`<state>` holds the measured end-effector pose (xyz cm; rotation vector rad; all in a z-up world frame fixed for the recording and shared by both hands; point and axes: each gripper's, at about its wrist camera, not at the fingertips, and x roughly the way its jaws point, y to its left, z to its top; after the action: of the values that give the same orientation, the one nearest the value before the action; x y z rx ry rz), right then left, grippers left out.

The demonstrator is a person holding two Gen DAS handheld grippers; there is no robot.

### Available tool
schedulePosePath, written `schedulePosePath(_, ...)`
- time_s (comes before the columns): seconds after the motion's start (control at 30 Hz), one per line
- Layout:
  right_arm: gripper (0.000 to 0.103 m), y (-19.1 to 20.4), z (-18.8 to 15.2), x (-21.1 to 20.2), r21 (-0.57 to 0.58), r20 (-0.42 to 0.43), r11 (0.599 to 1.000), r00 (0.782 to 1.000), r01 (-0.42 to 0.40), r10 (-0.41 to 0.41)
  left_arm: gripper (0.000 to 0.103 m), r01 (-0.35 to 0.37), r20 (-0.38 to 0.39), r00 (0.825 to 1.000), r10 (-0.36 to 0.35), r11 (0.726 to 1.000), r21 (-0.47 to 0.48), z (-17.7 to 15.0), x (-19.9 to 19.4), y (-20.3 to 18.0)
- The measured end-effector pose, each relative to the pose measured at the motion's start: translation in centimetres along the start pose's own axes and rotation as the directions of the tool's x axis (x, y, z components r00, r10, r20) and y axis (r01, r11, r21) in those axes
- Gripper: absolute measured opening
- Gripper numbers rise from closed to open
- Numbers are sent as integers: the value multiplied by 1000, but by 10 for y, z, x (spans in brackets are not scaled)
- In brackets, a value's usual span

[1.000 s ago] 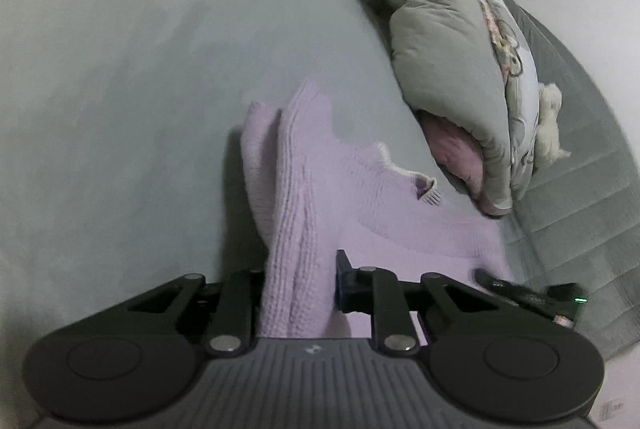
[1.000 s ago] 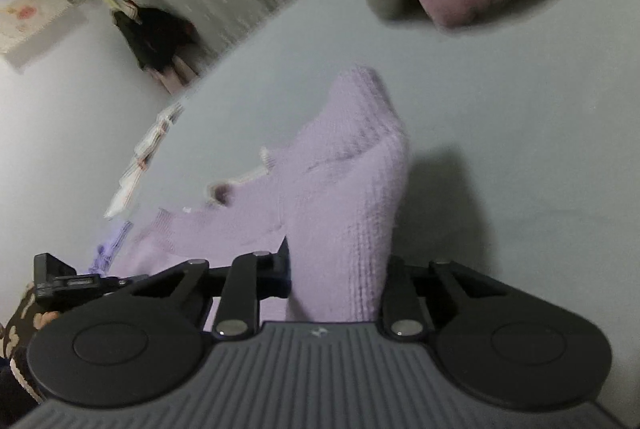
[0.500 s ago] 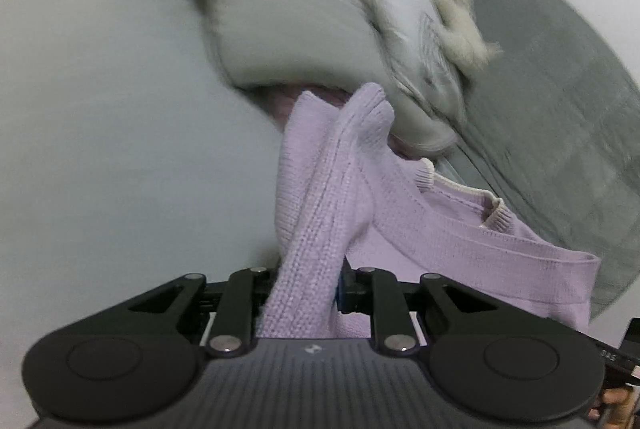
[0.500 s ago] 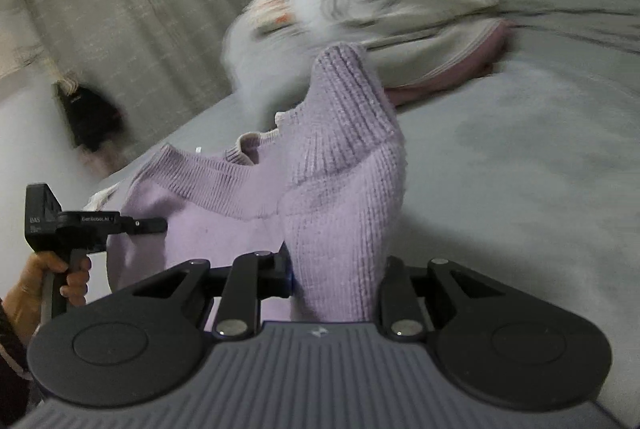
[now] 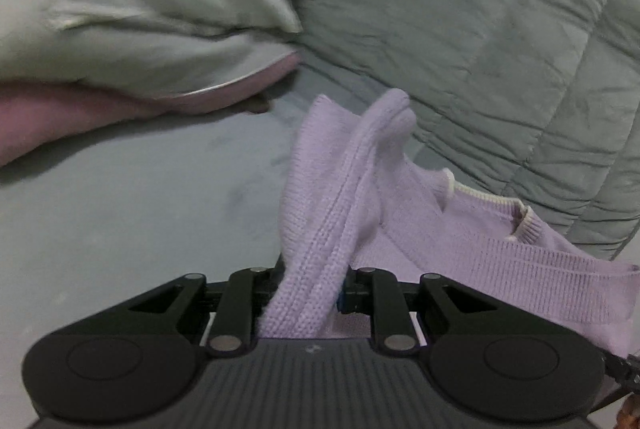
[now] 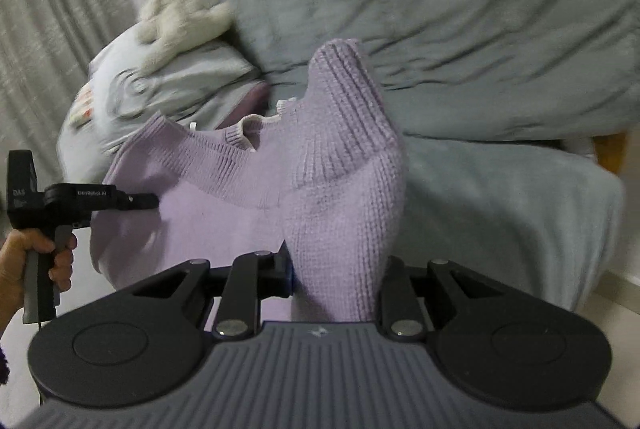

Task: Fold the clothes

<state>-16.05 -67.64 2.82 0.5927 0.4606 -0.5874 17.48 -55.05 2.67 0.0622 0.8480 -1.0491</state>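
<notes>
A lilac knitted sweater [image 5: 460, 229] with a cream-trimmed neckline hangs stretched between both grippers above the bed. My left gripper [image 5: 310, 293] is shut on a bunched fold of the sweater near one shoulder. My right gripper [image 6: 336, 277] is shut on the other shoulder's thick knit [image 6: 344, 189], which stands up between its jaws. In the right wrist view the left gripper [image 6: 136, 201] shows at the left, held by a person's hand [image 6: 24, 261], with its tips against the sweater's edge. The fingertips of both grippers are hidden in the cloth.
A grey bed sheet [image 5: 120, 209] lies below. A grey pillow [image 5: 140, 21] on a pink pillow [image 5: 60, 117] sits at the left, with a cream plush toy [image 6: 176, 13] on top. A grey quilted duvet [image 5: 500, 49] is heaped behind. Curtains [image 6: 52, 21] hang at the far left.
Both grippers swung sideways across the bed with the sweater still gripped, and it lifted off the sheet. The view turned from pillows and curtains toward the duvet.
</notes>
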Motion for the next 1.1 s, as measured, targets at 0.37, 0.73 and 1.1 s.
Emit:
schedulePosePath(0.37,36,-58,-32,20,32,19,991,991,131,-132,46,-269,89,963,255,929,254,-28,99,-75)
schedulePosePath(0.73,69,-23,-30,-16,-141,210,911,911,387,-355,65,-291,317,928,196,912,289,-28,25,-78)
schedulePosePath(1.1,75,-23,-88,22,-223,138,917,942,332,-307,64,-256,196,959,203,918,304,-78,71,-32)
